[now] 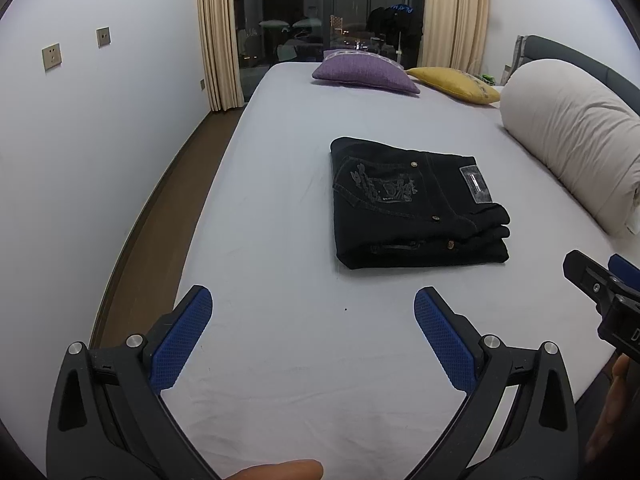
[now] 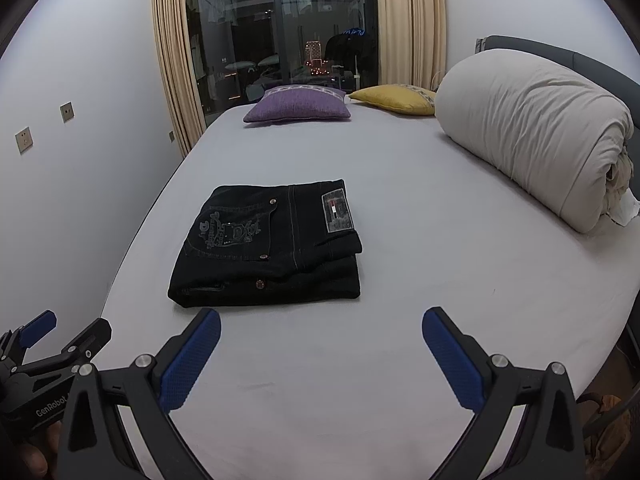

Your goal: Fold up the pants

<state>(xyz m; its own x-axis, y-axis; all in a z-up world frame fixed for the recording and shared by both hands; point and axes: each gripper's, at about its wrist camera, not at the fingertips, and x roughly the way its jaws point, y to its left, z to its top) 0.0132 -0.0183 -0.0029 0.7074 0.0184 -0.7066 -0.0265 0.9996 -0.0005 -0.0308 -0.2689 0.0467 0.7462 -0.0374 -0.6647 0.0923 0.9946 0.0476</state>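
Black pants [image 1: 416,204] folded into a compact rectangle, lying flat near the middle of the bed [image 1: 280,360]; back pocket with pale embroidery and grey waistband patch facing up, folded layers stacked at the near edge. Left gripper [image 1: 314,320] held above the sheet short of the pants, blue-padded fingers [image 1: 182,340] spread wide, nothing between them, no contact with the cloth. Right gripper [image 2: 320,340] likewise poised over the sheet, jaws wide apart and empty, left fingertip close to the near edge of the pants [image 2: 268,244] but apart from it. Each gripper visible at the margin of the other's view. Rolled cream duvet [image 2: 532,132] along the right side of the bed, against the grey headboard [image 2: 560,50]. Purple cushion [image 2: 298,108] and yellow cushion [image 2: 394,98] at the far end, well apart from the pants. Beige curtains [image 2: 170,60] framing a dark window [image 2: 280,32] beyond.
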